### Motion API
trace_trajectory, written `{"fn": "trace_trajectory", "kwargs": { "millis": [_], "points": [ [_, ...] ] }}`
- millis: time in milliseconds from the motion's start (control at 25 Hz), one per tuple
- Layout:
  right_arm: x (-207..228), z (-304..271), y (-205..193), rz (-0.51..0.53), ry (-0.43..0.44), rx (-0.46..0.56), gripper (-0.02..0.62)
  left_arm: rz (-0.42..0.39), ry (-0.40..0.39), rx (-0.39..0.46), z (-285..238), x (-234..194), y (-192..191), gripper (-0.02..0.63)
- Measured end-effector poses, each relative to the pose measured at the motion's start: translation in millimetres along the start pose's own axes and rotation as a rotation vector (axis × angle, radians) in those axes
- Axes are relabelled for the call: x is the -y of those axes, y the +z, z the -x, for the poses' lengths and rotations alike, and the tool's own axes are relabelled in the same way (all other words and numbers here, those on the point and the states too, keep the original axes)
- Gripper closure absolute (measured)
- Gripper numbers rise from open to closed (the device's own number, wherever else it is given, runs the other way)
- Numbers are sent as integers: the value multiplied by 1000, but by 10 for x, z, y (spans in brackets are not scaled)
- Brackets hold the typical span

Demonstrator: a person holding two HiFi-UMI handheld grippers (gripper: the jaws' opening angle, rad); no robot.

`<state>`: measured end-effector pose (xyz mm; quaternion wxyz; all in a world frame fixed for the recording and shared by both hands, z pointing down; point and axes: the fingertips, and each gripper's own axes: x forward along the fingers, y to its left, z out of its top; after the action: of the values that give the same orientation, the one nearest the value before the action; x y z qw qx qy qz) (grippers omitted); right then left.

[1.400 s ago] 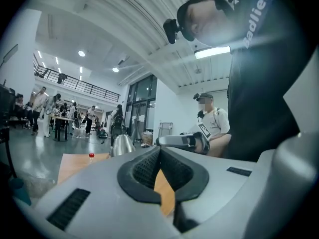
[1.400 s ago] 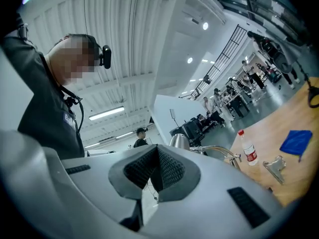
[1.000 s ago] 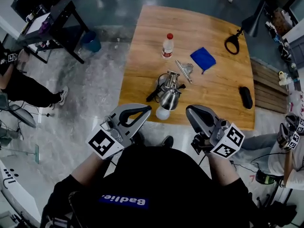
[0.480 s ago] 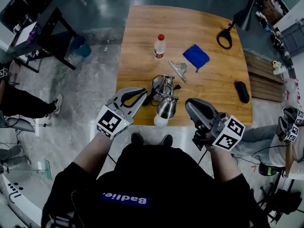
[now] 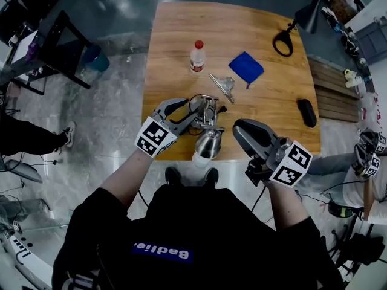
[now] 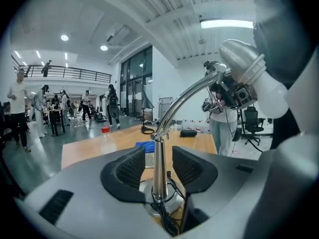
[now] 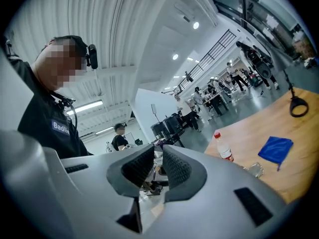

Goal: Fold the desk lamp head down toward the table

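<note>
The chrome desk lamp (image 5: 208, 121) stands at the wooden table's (image 5: 175, 29) near edge. Its arm curves toward me, and its metal head (image 5: 209, 142) with a white bulb (image 5: 200, 158) hangs past the edge. My left gripper (image 5: 191, 116) is at the lamp's left side. In the left gripper view the upright stem (image 6: 159, 168) stands between the opening jaws, and the pads (image 6: 130, 167) do not touch it. The lamp head (image 6: 242, 66) looms at the upper right there. My right gripper (image 5: 241, 131) hovers just right of the lamp head, its jaws opening a little with nothing between them.
Farther back on the table are a red-capped bottle (image 5: 197, 56), a blue cloth (image 5: 245, 67), a small metal and glass piece (image 5: 222, 86), a black loop (image 5: 281, 41) and a black case (image 5: 306, 112). A black frame stand (image 5: 54, 47) is on the floor at left.
My left gripper has moved forward and down from in front of my chest to the lamp stem, and its jaws have parted. The right gripper has edged toward the lamp.
</note>
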<state>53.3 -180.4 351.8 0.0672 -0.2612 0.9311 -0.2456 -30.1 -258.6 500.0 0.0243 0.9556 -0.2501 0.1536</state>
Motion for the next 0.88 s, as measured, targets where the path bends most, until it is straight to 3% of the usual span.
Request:
{"fn": "trace_trajectory", "kwargs": {
  "millis": [320,880],
  "points": [
    [124,-20,-39,49,-27,-42,529,21,-56,-48,-455,-42,-259,423],
    [421,-145,-151,307,-61,-212,512,-33,-86,-59,-891,7,-200,423]
  ]
}}
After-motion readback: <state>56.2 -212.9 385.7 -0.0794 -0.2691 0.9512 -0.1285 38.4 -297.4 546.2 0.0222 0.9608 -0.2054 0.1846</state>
